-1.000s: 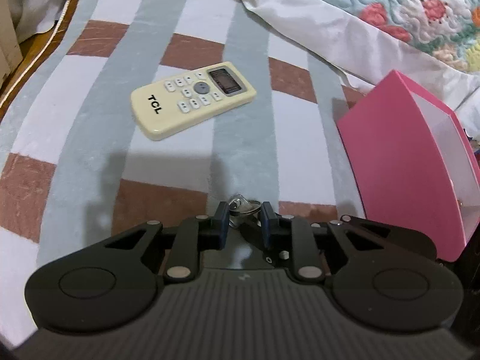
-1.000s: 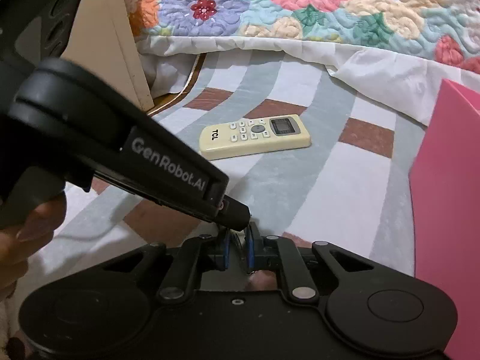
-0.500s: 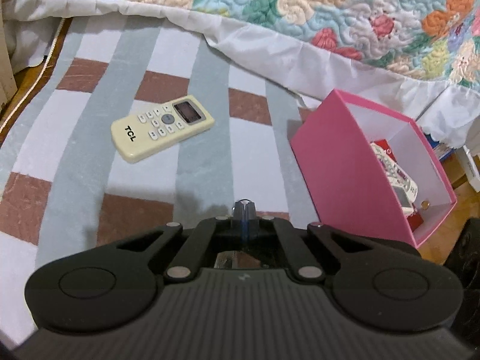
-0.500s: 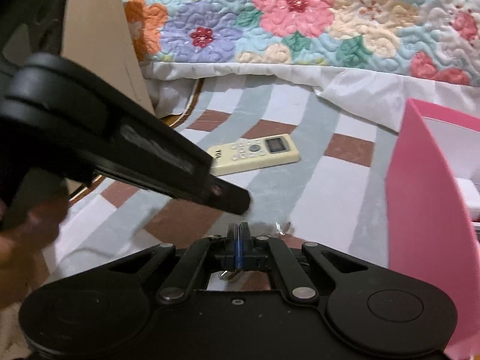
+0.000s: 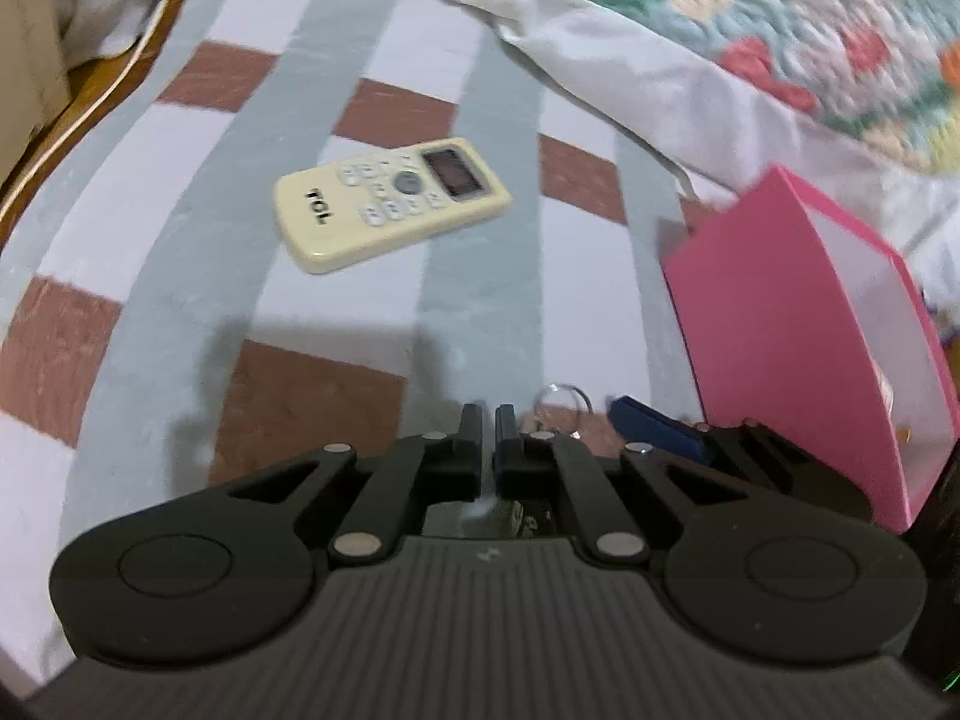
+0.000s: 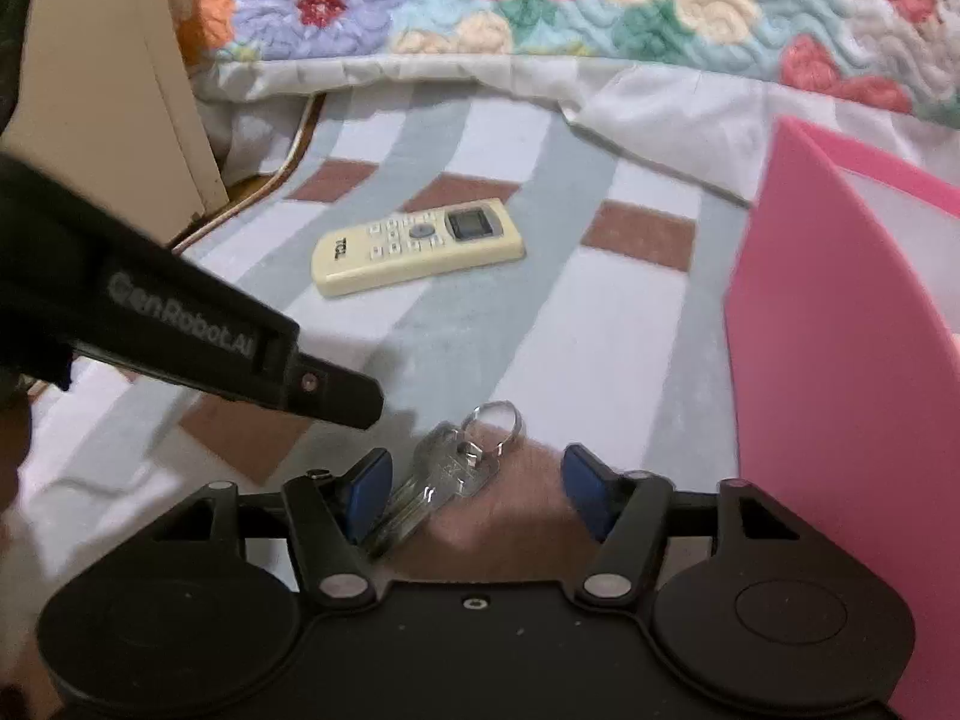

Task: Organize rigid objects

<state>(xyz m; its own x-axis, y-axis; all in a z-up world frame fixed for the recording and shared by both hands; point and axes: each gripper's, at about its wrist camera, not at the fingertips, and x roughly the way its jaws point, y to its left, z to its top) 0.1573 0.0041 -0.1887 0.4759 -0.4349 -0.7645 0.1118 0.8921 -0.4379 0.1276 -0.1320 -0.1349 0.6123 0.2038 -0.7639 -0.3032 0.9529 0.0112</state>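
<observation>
Right gripper (image 6: 474,483): our jaws are opening, blue pads well apart, with the keys (image 6: 441,474) lying on the striped blanket (image 6: 540,348) between them. The blades rest against the left pad; the ring (image 6: 493,417) points away from us. Nothing presses on them, so we read this as a release, or a widening to take a better hold; we cannot tell which.

Left gripper (image 5: 487,426): fingers closed together, nothing between them. It sits just left of the keys, tip low over the blanket, probably kept near to steady or nudge them.

Pink box (image 6: 828,360) stands open just to our right, near the keys. We judge it the collecting place, which would explain working so close to its wall.

Remote (image 6: 417,243) lies flat farther up the blanket, buttons up, well apart from both grippers, not yet handled.

Risk as we see it: flat keys on soft cloth give little edge to pinch; the ring may be the easier hold.
</observation>
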